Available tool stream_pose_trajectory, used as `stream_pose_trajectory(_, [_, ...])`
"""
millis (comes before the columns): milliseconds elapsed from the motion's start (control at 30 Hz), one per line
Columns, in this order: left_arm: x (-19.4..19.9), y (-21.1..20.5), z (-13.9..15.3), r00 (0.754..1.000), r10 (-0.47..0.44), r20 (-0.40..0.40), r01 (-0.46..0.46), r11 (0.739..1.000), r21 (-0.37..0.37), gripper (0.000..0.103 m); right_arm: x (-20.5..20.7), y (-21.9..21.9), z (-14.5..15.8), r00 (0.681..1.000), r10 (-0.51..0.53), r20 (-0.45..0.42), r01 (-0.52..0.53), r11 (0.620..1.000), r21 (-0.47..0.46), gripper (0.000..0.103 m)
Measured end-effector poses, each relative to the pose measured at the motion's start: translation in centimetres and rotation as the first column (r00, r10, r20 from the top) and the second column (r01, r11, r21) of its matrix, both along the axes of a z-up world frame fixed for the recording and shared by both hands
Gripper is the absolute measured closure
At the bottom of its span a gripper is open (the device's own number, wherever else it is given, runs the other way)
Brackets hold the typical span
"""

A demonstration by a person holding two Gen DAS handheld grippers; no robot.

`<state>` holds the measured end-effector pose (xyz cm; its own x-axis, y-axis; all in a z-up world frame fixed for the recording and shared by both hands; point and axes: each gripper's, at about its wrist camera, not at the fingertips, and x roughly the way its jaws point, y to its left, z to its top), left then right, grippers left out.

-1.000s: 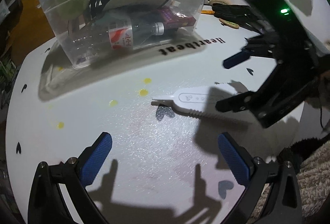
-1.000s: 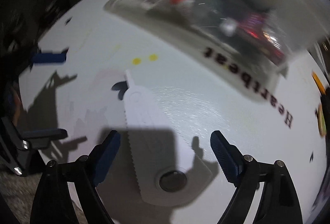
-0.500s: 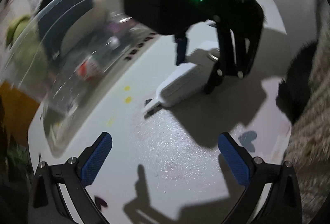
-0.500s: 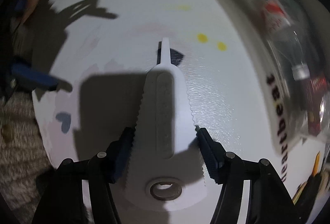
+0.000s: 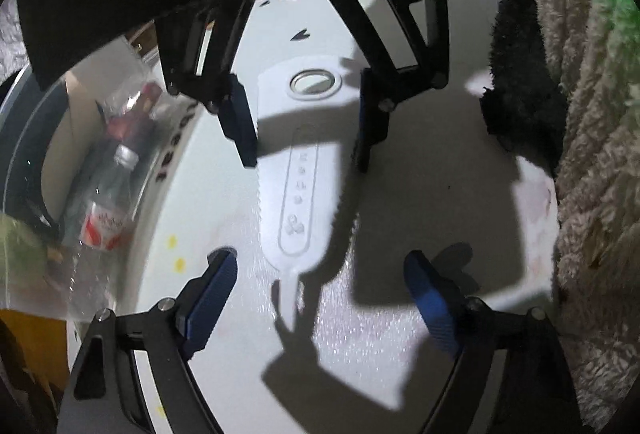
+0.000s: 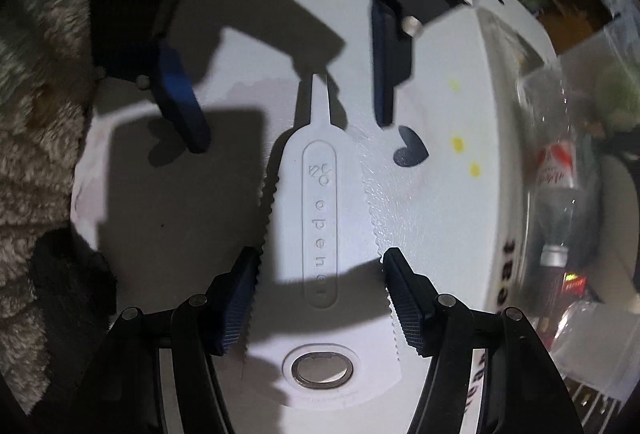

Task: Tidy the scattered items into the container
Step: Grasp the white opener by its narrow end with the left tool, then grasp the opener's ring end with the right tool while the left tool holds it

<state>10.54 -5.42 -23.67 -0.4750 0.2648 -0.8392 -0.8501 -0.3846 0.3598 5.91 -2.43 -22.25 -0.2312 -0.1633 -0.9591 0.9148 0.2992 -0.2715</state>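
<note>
Gripping now: right gripper [image 6: 320, 262] is clamping the white opener [image 6: 320, 218] across its wide end, pads pressing on both serrated edges; its jaws have just been closing onto it.
Left gripper [image 5: 320, 266]: jaws are standing wide around the opener's thin tip, touching nothing; they have just been closing, with the tip between them.
Opener position: it is lying flat on the white table [image 6: 420, 214], outside the container and near it, not yet lifted as far as I can judge.
Container [image 6: 560, 82]: the clear bin is sitting at the table edge and is already holding a bottle [image 5: 108, 202] and something green and soft [image 5: 16, 254].
Done so far: judging by the bin contents, several items are already sitting inside.
Left to do: the opener is waiting for lift, carry and drop into the bin; whether more items are lying around, neither view is showing.
Hidden: the right gripper's body is blocking the top of the left wrist view, covering most of the bin and the far table.
Blurred: bin contents are smearing in both views; the dark shapes beside the bottle are not readable.
Cut off: the black lettering on the table is running under the bin, and only fragments are showing.
Unclear: fuzzy fabric [image 5: 592, 154] is filling one side of each view; I cannot tell what it is.
</note>
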Motion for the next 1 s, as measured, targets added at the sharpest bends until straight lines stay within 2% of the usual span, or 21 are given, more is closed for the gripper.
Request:
stream_pose_trajectory(133, [-0.2,0.1,0.1,1.0,-0.009,0.024,0.009,1.0,0.007,0.028,0.4,0.2,0.2,1.0,0.025,-0.008,-0.026,0.999,-0.027,0.039])
stream_pose_trajectory(200, [0.0,0.2,0.2,1.0,-0.022,0.012,0.022,1.0,0.009,0.042,0.5,-0.1,0.9,0.999,0.038,-0.018,-0.039,0.998,-0.046,0.039])
stream_pose_trajectory(367, [0.2,0.2,0.3,1.0,-0.014,0.014,0.014,1.0,-0.007,0.05,0.6,-0.2,1.9,0.999,0.045,-0.022,-0.046,0.996,-0.072,0.039])
stream_pose_trajectory(467, [0.3,0.1,0.4,1.0,-0.005,0.002,0.005,1.0,-0.012,0.065,1.3,-0.3,1.7,0.998,0.06,-0.025,-0.062,0.995,-0.074,0.039])
stream_pose_trajectory(633, [0.7,0.1,0.5,1.0,-0.01,-0.007,0.01,1.0,-0.019,0.065,2.4,0.7,0.8,0.998,0.056,-0.031,-0.058,0.995,-0.078,0.039])
stream_pose_trajectory(833, [0.1,1.2,0.5,0.999,-0.001,0.034,0.001,1.0,-0.02,0.065,2.5,1.1,0.1,0.999,0.039,0.005,-0.039,0.996,-0.086,0.039])
stream_pose_trajectory(933, [-0.3,1.5,0.5,0.997,0.023,0.074,-0.023,1.0,-0.001,0.065,1.8,1.5,0.4,0.999,-0.034,0.039,0.038,0.994,-0.101,0.038])
stream_pose_trajectory(1000, [-0.7,1.4,0.5,0.993,0.052,0.107,-0.054,0.998,0.017,0.065,0.5,1.7,1.0,0.988,-0.128,0.09,0.138,0.984,-0.113,0.03])
